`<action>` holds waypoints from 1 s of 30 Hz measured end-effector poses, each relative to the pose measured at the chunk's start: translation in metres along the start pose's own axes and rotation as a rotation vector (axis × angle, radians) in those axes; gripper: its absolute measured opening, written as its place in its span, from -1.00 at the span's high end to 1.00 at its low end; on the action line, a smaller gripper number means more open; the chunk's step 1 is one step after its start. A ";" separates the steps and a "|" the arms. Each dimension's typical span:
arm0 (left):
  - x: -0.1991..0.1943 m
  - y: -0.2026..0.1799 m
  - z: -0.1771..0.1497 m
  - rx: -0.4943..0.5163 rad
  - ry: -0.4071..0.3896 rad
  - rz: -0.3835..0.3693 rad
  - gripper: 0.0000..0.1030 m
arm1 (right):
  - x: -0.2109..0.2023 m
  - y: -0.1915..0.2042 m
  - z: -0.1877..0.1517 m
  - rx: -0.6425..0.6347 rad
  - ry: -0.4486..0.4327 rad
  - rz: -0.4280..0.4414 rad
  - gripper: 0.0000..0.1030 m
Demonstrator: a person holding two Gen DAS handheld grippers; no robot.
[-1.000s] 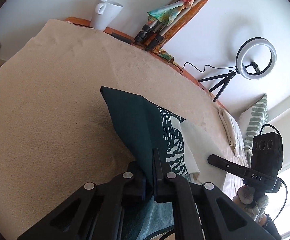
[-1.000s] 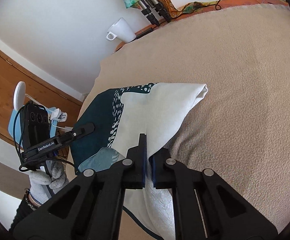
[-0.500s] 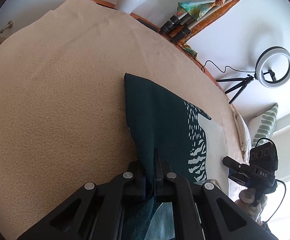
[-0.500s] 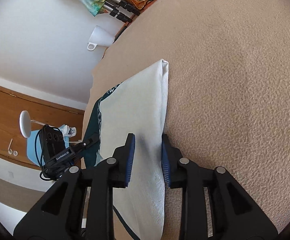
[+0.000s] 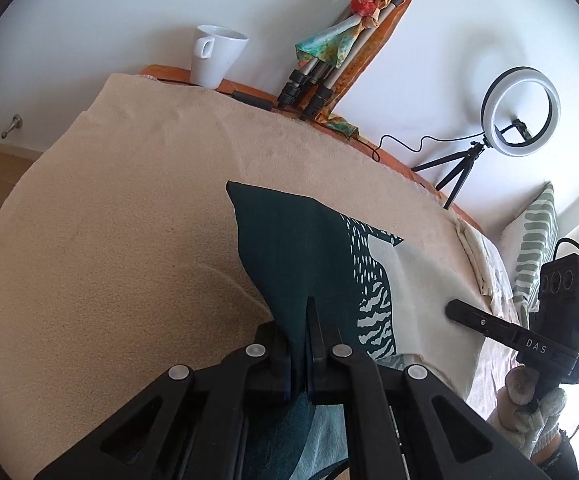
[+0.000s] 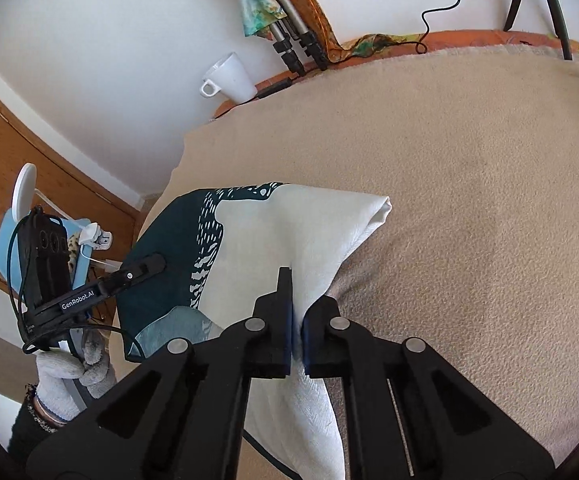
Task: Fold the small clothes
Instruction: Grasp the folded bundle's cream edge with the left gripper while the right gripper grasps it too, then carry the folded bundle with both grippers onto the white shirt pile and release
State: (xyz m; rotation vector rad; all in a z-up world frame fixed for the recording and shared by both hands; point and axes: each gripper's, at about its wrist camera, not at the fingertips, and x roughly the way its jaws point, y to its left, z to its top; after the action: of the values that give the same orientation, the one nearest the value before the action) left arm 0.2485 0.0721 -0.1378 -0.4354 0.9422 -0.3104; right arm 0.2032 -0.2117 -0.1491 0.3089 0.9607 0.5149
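Note:
A small garment, dark teal on one side [image 5: 289,248] and white on the other [image 6: 289,232] with a dashed pattern between, lies on a beige blanket [image 5: 109,240]. My left gripper [image 5: 301,320] is shut on its teal near edge, and the cloth rises into the jaws. In the right wrist view, my right gripper [image 6: 295,292] is closing on the white near edge, its pads pressing a fold of cloth. The far white corner [image 6: 381,206] is doubled over. Each gripper also appears in the other's view: the right gripper [image 5: 461,312] and the left gripper [image 6: 153,262], both held by gloved hands.
Along the far wooden ledge stand a white cup [image 5: 217,56], folded tripod legs wrapped in a colourful scarf [image 5: 321,76] and a ring light on a small tripod [image 5: 521,112]. A striped pillow [image 5: 533,248] and cream folded cloth [image 5: 477,256] lie at the right. Wooden doors [image 6: 49,168] stand at the left.
Half a second ago the right gripper stood open, low over the white edge; now it is shut on that edge and raised. The left gripper stayed shut on the teal edge, dipping forward and back.

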 end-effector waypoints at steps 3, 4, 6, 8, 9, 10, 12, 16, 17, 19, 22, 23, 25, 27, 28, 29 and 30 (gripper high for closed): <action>-0.008 -0.018 0.000 0.027 -0.018 -0.009 0.98 | -0.015 0.006 0.002 -0.033 -0.015 -0.021 0.91; -0.010 -0.024 -0.001 0.037 -0.023 -0.012 0.98 | -0.020 0.007 0.002 -0.039 -0.021 -0.026 0.91; -0.012 -0.037 -0.002 0.060 -0.031 -0.014 0.98 | -0.032 0.007 0.002 -0.048 -0.038 -0.036 0.91; -0.013 -0.051 -0.002 0.078 -0.037 -0.026 0.98 | -0.043 0.004 0.004 -0.052 -0.055 -0.044 0.91; -0.011 -0.058 -0.002 0.086 -0.037 -0.030 0.98 | -0.050 0.002 0.005 -0.054 -0.064 -0.048 0.91; -0.009 -0.065 -0.002 0.092 -0.037 -0.037 0.98 | -0.057 -0.001 0.006 -0.057 -0.072 -0.056 0.91; -0.004 -0.080 -0.002 0.099 -0.034 -0.052 0.98 | -0.073 -0.007 0.010 -0.066 -0.088 -0.074 0.91; 0.012 -0.117 -0.002 0.129 -0.025 -0.087 0.98 | -0.104 -0.023 0.019 -0.078 -0.119 -0.112 0.91; 0.017 -0.127 -0.001 0.142 -0.022 -0.094 0.98 | -0.112 -0.028 0.021 -0.078 -0.125 -0.123 0.91; 0.029 -0.150 -0.001 0.165 -0.013 -0.113 0.98 | -0.127 -0.041 0.027 -0.077 -0.140 -0.147 0.91; 0.049 -0.183 -0.002 0.190 0.003 -0.152 0.98 | -0.151 -0.064 0.033 -0.068 -0.161 -0.178 0.91; 0.056 -0.195 -0.001 0.200 0.006 -0.160 0.98 | -0.159 -0.073 0.034 -0.063 -0.168 -0.191 0.91; 0.069 -0.220 -0.002 0.229 0.013 -0.176 0.98 | -0.175 -0.091 0.039 -0.054 -0.180 -0.213 0.91; 0.084 -0.244 -0.002 0.254 0.020 -0.192 0.98 | -0.192 -0.110 0.043 -0.046 -0.193 -0.241 0.91; 0.091 -0.255 -0.002 0.265 0.023 -0.200 0.98 | -0.200 -0.119 0.045 -0.040 -0.199 -0.250 0.91; 0.098 -0.267 -0.002 0.274 0.027 -0.208 0.98 | -0.208 -0.130 0.047 -0.033 -0.207 -0.258 0.91; 0.105 -0.277 -0.002 0.284 0.029 -0.213 0.98 | -0.216 -0.140 0.049 -0.023 -0.216 -0.266 0.91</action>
State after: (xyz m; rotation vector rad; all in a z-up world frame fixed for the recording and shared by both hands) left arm 0.2862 -0.2162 -0.0782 -0.2706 0.8652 -0.6367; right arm 0.1827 -0.4481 -0.0376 0.2069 0.7711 0.2428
